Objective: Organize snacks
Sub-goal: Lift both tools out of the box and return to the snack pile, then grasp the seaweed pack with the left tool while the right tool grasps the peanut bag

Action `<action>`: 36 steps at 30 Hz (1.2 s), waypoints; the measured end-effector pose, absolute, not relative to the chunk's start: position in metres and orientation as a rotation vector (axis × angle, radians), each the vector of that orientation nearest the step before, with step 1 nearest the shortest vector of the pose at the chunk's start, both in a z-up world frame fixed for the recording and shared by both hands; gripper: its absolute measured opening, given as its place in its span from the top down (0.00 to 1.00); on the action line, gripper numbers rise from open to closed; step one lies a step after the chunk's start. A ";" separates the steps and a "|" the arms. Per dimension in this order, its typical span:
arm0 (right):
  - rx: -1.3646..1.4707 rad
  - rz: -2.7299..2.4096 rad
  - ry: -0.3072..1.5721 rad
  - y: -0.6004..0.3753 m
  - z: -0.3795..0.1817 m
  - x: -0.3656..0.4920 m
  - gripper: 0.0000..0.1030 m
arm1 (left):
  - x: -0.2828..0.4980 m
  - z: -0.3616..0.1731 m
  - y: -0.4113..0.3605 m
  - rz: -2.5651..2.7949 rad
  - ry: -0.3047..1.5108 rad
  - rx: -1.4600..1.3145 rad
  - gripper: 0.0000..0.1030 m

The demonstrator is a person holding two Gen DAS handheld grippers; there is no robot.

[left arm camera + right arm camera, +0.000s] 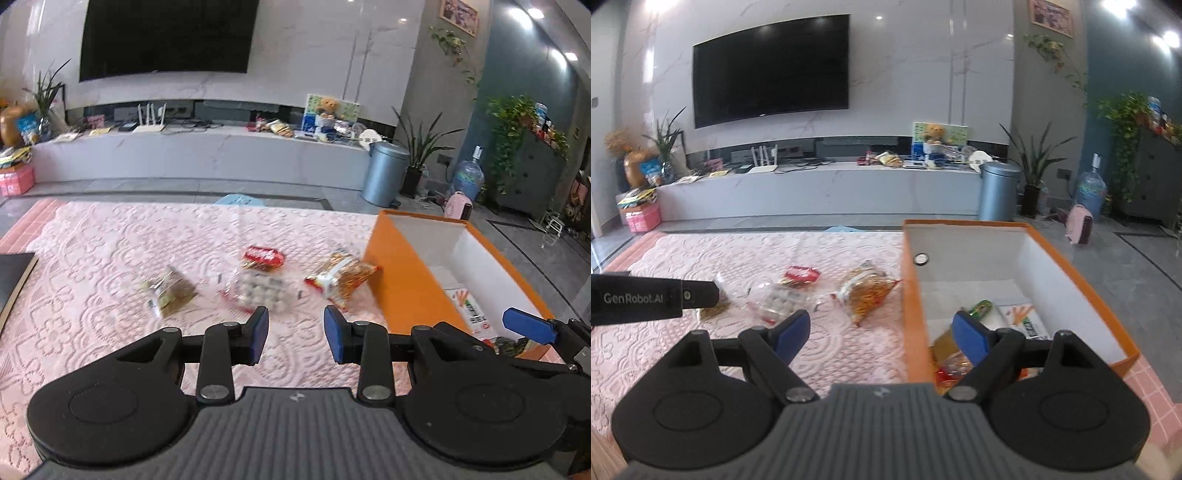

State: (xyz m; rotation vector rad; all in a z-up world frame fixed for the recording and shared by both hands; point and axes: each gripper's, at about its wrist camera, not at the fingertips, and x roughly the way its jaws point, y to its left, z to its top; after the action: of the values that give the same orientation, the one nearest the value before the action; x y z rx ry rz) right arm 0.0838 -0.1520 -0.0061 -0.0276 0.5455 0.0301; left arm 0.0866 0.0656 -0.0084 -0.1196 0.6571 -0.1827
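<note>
Got left gripper jaws apart, empty, left of orange box. My right gripper wide open, empty, straddling box wall.

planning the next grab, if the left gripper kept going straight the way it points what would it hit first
Probably the clear packet of white round snacks, just ahead of the empty left gripper, on the pink cloth. Blur makes depth uncertain.

A big dark television hangs on the pale marble wall above a long low shelf. A white router and a teddy bear sit on that shelf. Right of it stand a grey bin, a potted plant and a water jug.
</note>
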 end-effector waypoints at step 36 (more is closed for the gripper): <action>-0.125 0.014 0.659 -0.075 -0.096 0.239 0.20 | 0.226 -0.087 0.156 0.122 0.831 -0.242 0.26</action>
State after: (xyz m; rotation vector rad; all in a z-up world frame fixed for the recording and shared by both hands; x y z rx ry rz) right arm 0.2391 -0.0747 -0.0958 -0.1253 0.6592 0.0137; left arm 0.2259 0.1560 -0.0874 -0.2423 0.8311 0.1219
